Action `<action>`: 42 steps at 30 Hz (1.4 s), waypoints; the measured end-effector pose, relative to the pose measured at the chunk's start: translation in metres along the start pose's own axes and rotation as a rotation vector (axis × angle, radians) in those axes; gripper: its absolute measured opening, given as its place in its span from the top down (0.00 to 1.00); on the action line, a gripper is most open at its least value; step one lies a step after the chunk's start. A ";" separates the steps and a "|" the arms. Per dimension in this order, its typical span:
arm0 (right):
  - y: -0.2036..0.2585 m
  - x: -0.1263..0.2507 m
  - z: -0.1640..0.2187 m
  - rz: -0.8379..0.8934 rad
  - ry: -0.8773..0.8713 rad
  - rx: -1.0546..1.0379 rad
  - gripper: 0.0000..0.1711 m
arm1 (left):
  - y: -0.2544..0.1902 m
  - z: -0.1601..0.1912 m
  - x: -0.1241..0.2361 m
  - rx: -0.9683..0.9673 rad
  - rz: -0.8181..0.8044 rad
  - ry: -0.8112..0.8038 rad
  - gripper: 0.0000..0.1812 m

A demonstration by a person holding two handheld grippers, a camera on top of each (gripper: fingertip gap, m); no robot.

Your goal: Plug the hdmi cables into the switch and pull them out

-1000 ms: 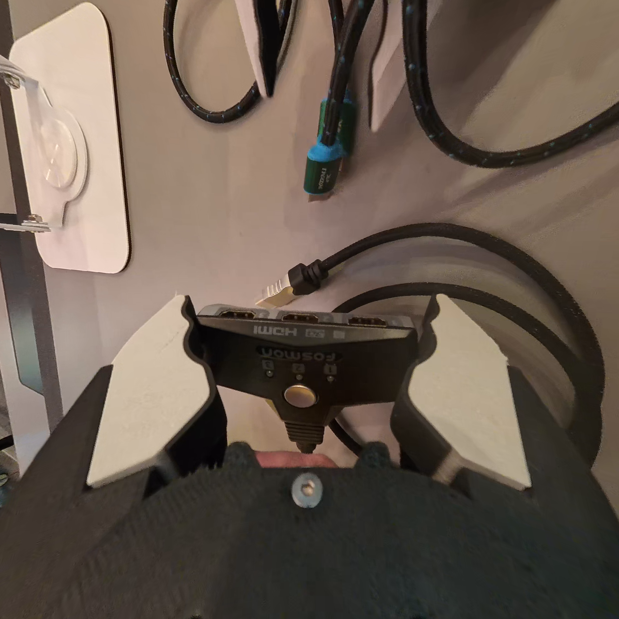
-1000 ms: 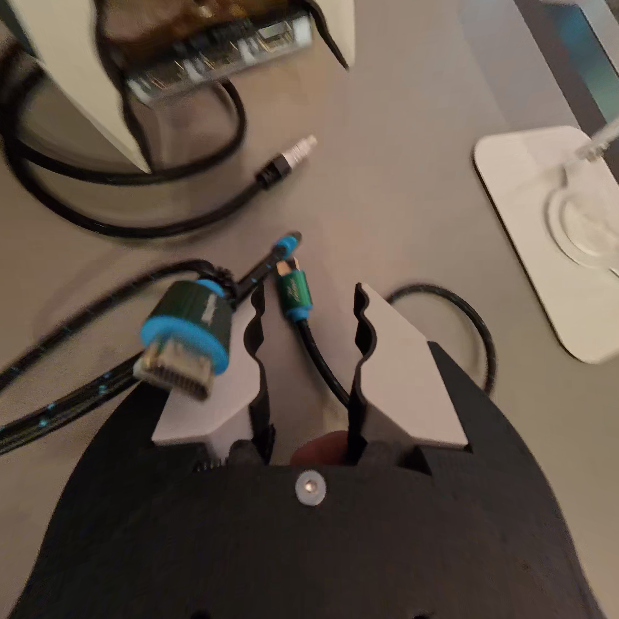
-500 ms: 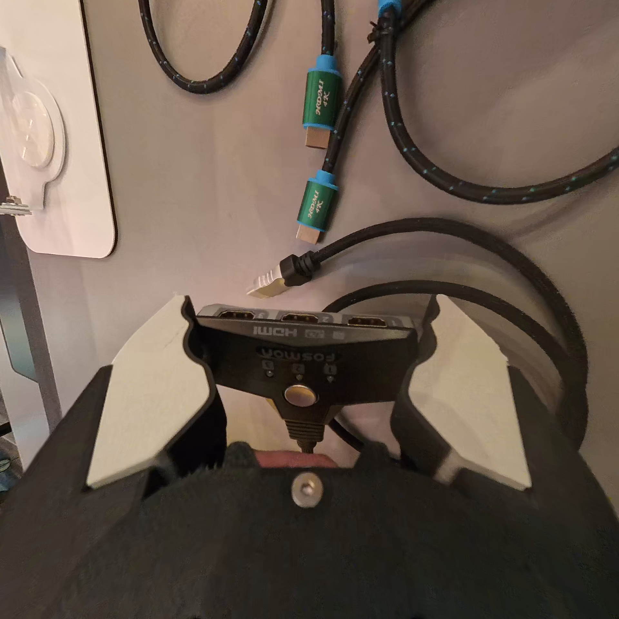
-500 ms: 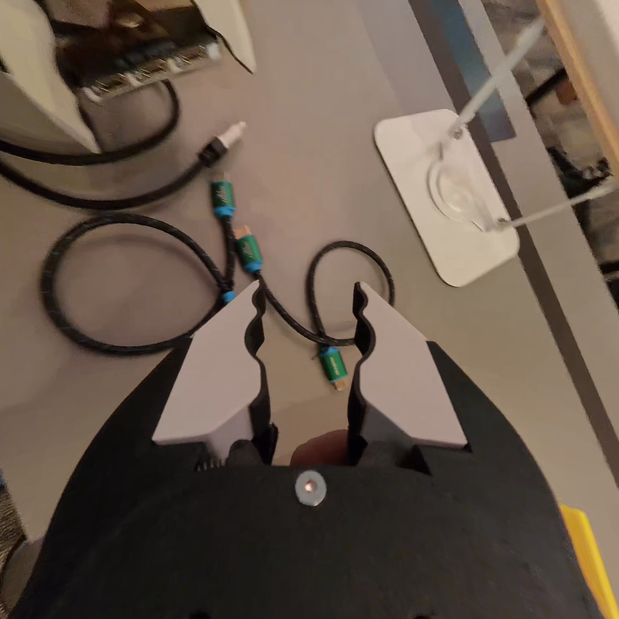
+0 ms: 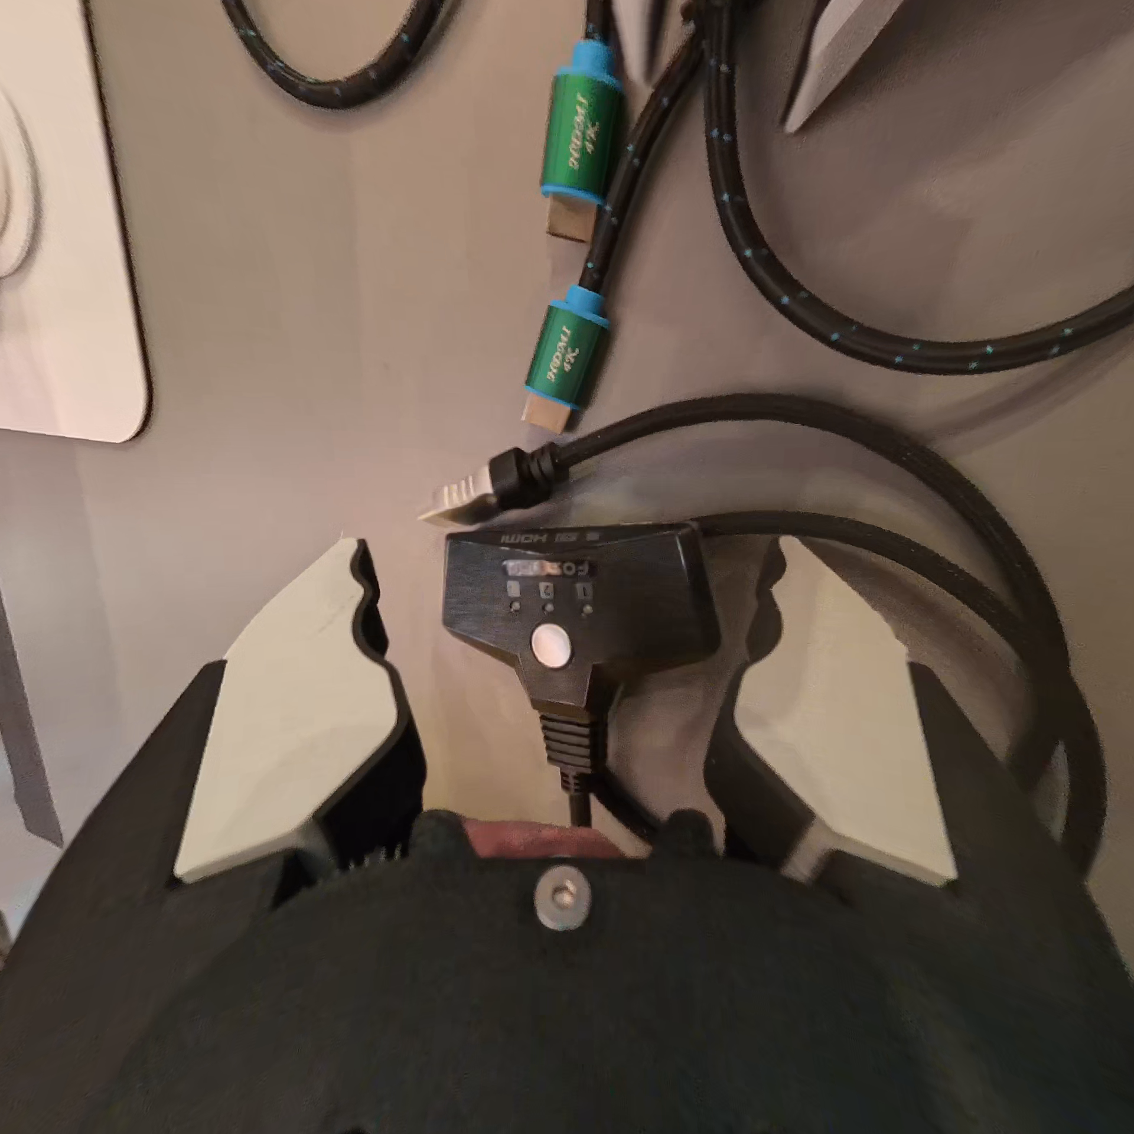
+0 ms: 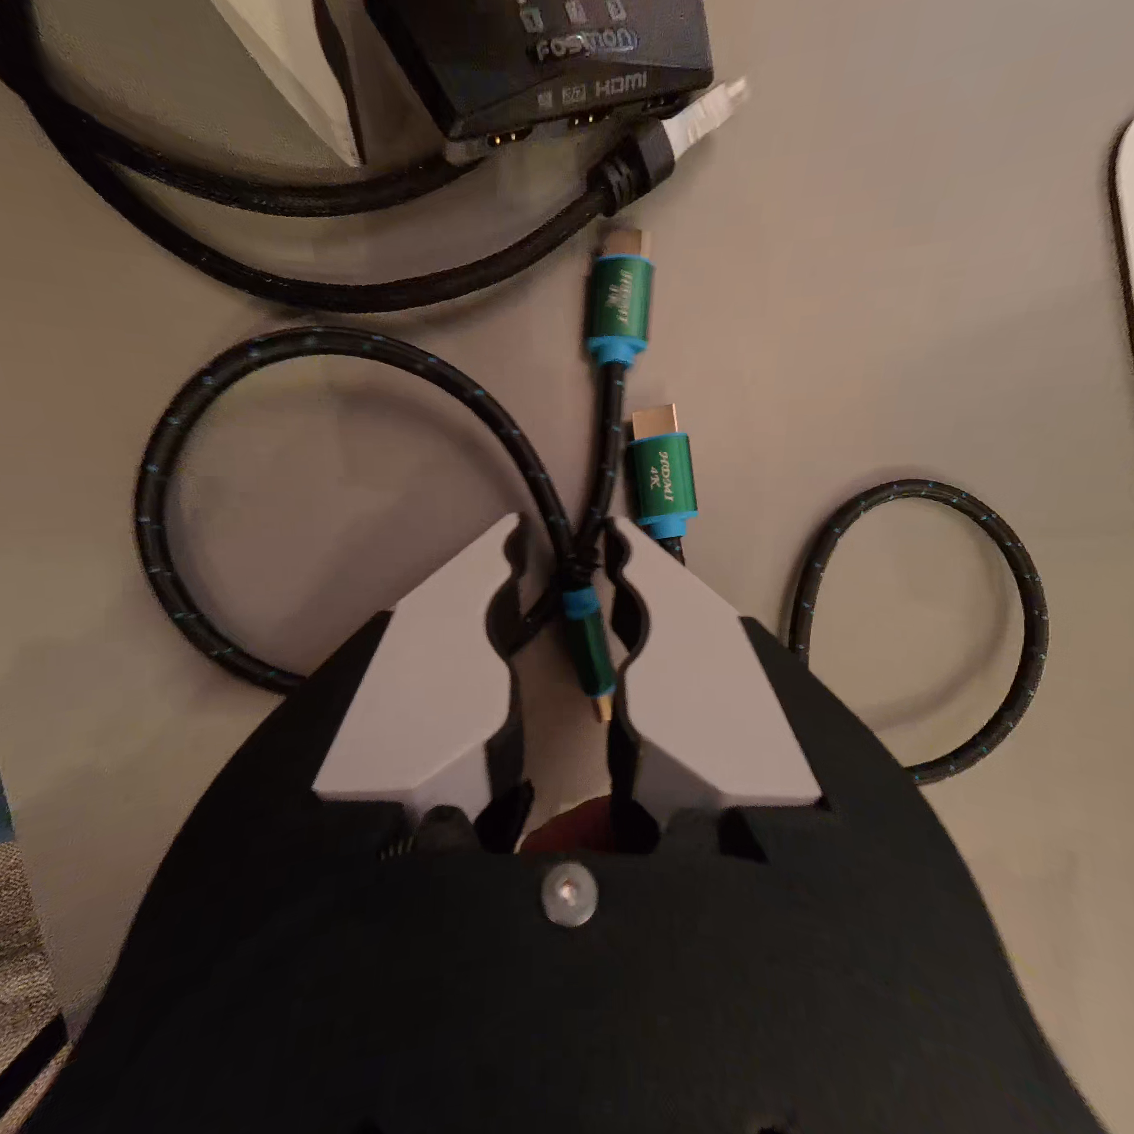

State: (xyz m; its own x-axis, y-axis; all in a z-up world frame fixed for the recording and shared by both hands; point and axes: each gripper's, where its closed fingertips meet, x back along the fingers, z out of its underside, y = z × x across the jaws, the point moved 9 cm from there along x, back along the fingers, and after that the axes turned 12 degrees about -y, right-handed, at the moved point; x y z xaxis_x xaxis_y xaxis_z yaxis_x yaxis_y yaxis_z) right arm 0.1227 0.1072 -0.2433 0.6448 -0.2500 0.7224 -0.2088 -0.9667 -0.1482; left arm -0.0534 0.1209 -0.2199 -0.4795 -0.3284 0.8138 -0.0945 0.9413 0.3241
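The black HDMI switch (image 5: 577,589) lies flat on the grey table between the wide-apart fingers of my left gripper (image 5: 567,543), which is open and not touching it. The switch also shows at the top of the right wrist view (image 6: 552,55), its ports empty. Its own black cable ends in a silver plug (image 5: 466,497) just past it. Two green-and-blue HDMI plugs (image 5: 580,135) (image 5: 564,362) lie loose beyond. My right gripper (image 6: 563,521) is narrowed around a third green plug (image 6: 590,656), which sits against the right finger with a gap on the left.
A white pad (image 5: 61,245) lies at the far left of the left wrist view. Braided black cables loop over the table (image 6: 184,478) (image 6: 920,613). The right gripper's finger (image 5: 828,61) shows at the top of the left wrist view. The tips of one gripper are about 12 cm away from the tips of the other.
My left gripper has opened and let the switch go onto the table. My right gripper has moved in over the cables and narrowed around a green plug.
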 end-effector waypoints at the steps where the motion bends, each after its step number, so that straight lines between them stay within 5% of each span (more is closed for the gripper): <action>1: -0.001 -0.001 0.000 -0.003 -0.004 -0.012 0.91 | 0.001 0.000 0.001 0.006 -0.008 -0.008 0.36; 17: -0.006 0.048 -0.011 0.128 -0.178 -0.033 0.97 | -0.008 -0.009 0.029 -0.025 -0.121 -0.056 0.42; 27: -0.007 0.166 -0.017 0.440 -0.290 -0.041 0.97 | -0.010 -0.009 0.038 -0.017 -0.178 -0.111 0.48; 34: -0.013 0.260 0.076 0.841 -0.085 -0.281 0.97 | -0.011 -0.005 0.037 -0.020 -0.179 -0.098 0.49; 42: 0.003 0.254 0.187 0.956 0.190 -0.539 0.97 | -0.012 -0.006 0.034 -0.029 -0.176 -0.088 0.48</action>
State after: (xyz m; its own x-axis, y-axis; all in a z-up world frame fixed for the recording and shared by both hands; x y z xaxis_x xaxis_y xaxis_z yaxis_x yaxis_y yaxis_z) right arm 0.4232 0.0302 -0.1862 -0.0655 -0.8216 0.5663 -0.8808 -0.2190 -0.4197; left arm -0.0630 0.0975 -0.1929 -0.5326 -0.4780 0.6985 -0.1590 0.8671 0.4721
